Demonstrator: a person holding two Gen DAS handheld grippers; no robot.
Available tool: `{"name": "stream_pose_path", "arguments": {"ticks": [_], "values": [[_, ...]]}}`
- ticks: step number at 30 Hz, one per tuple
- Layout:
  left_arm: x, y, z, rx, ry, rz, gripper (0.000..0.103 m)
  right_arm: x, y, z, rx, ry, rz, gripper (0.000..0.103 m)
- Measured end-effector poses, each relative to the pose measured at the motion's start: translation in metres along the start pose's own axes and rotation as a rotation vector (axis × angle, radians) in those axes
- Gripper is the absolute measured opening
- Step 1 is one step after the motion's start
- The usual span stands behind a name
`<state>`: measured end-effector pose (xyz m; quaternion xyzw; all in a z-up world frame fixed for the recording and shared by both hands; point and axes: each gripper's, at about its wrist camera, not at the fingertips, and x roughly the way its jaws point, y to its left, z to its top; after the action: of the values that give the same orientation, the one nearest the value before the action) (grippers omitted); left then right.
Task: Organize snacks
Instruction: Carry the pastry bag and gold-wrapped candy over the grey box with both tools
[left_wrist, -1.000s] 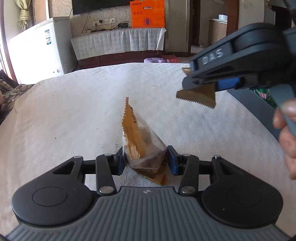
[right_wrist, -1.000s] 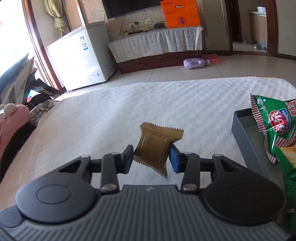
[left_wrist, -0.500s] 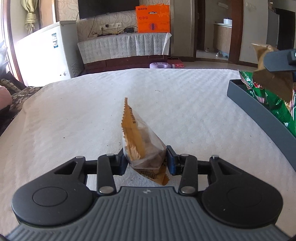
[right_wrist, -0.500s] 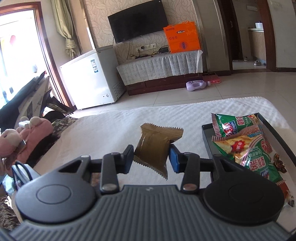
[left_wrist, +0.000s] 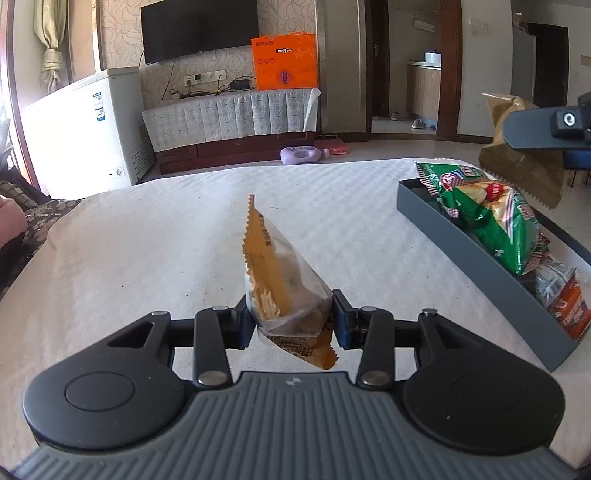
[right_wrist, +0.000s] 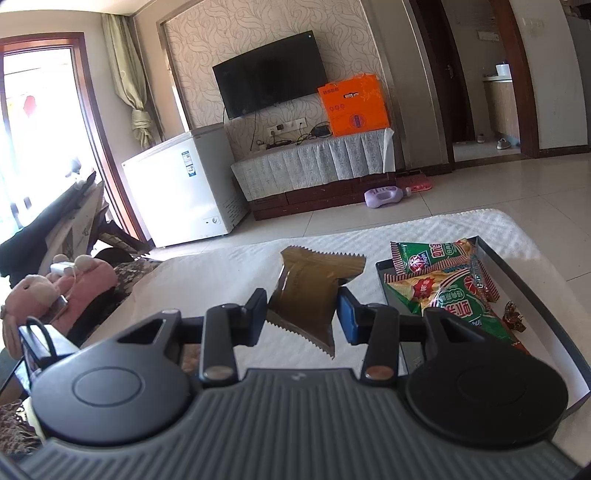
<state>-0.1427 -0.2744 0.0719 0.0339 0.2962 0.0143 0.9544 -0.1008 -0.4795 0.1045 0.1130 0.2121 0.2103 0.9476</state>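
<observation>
Both grippers are loaded and up off the white cloth (left_wrist: 155, 236), each carrying one small snack toward the grey tray (left_wrist: 476, 273). The left gripper (left_wrist: 291, 319) has its fingers clamped on a clear-and-orange snack packet (left_wrist: 280, 280), which stands on edge between them with its crimped end pointing up; it hangs over the cloth, well to the left of the tray. The right gripper (right_wrist: 301, 314) has its fingers closed on a flat brown packet (right_wrist: 306, 295), held just beside the tray's near left corner and above the level of its rim. From the left camera that brown packet shows near the tray's far end, though the lens bends things so much there that I would not swear whether it is over the tray or just short of it.

The tray already holds green chip bags (right_wrist: 447, 284) and a few smaller wrapped sweets (right_wrist: 513, 314) at its right side.

So the step in hand looks like the carry, with the drop not yet done. The next move calls for bringing the brown packet over a bare part of the tray, lowering it and letting the fingers part. The left packet should follow once the right gripper is out of the way.
</observation>
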Motion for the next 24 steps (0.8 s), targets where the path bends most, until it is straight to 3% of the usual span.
{"name": "stream_pose_path", "arguments": {"ticks": [8,24], "values": [[-0.024,-0.044,0.003,0.072,-0.036,-0.022,0.047,-0.02,-0.013,0.001,-0.012,-0.025,0.012,0.044],[-0.04,-0.086,0.024,0.088,-0.052,-0.072,0.047,-0.053,-0.059,0.011,0.026,-0.083,0.008,0.044]]}}
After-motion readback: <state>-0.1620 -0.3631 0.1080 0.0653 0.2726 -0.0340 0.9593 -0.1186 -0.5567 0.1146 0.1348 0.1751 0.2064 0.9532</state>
